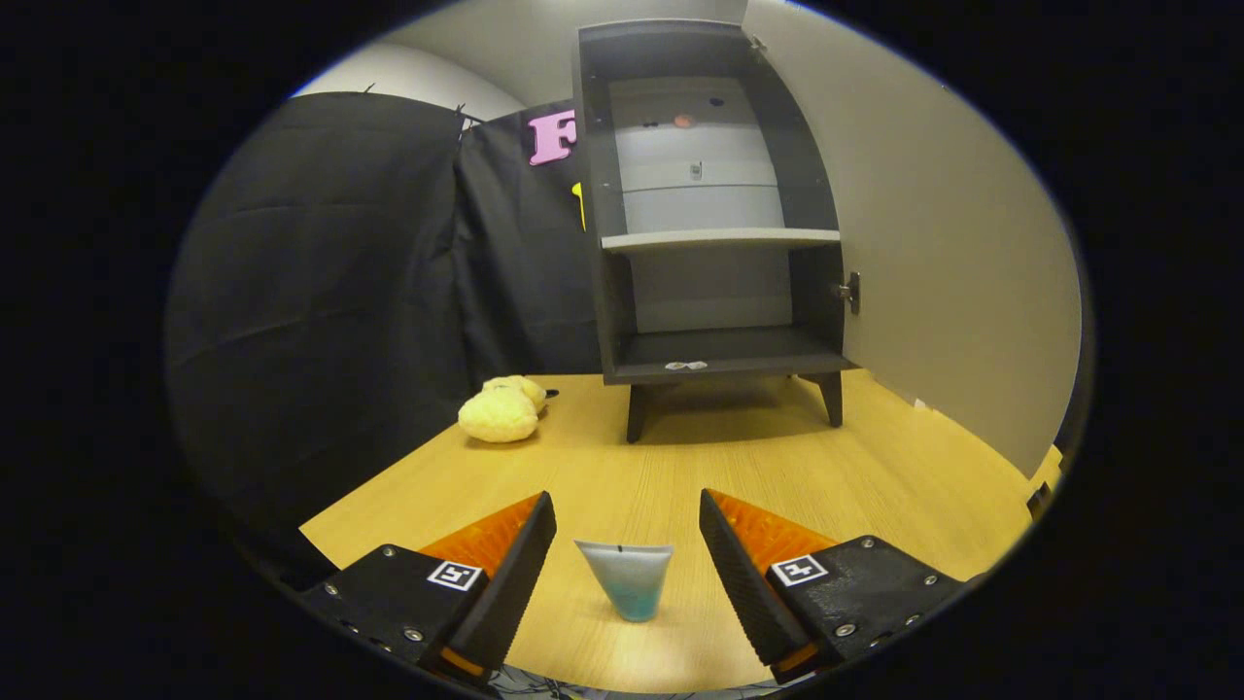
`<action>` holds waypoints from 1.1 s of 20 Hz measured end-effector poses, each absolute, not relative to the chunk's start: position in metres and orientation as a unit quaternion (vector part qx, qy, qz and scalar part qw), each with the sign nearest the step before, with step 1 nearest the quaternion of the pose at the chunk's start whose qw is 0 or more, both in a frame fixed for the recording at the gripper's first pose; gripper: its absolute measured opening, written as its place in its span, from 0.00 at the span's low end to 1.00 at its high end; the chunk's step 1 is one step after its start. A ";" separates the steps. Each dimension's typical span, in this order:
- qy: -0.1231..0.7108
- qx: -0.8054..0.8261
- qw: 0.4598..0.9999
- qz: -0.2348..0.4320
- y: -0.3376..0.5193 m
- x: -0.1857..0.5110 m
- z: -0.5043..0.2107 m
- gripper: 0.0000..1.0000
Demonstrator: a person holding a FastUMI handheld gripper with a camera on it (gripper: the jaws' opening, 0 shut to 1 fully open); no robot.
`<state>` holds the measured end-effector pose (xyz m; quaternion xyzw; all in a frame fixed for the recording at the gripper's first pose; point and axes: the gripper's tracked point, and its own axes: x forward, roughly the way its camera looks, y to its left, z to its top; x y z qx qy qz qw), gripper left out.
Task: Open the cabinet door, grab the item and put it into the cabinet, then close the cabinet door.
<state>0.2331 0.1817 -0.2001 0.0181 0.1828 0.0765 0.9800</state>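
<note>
Between the gripper's [627, 569] spread fingers lay a small tube [627, 578] on the table [875, 486], untouched. Beyond stood the cabinet [714, 224], its door [923, 243] swung open. Closing off-centre could squirt the tapered tube sideways. A yellow plush toy [501, 410] sat beside the cabinet.

Warm, yellowish indoor light, moderately dim, no glare. It reads as coming from above: the cabinet [714, 209] drops a soft shadow on the table [875, 476] under its legs, and its lower compartment is darker than the upper one. The black cloth wall [321, 292] at 9 o'clock eats most detail. Strong fisheye: the cabinet's sides and the door [933, 224] at 3 o'clock bow outward. Focus is decent mid-scene; the spread-apart gripper [628, 554] at 6 o'clock is slightly soft.
</note>
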 end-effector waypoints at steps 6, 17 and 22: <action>0.242 0.012 0.968 0.066 0.178 0.227 -0.254 0.87; 0.260 0.002 0.961 0.096 0.171 0.232 -0.222 0.49; 0.226 -0.005 0.969 0.099 0.160 0.258 -0.162 0.49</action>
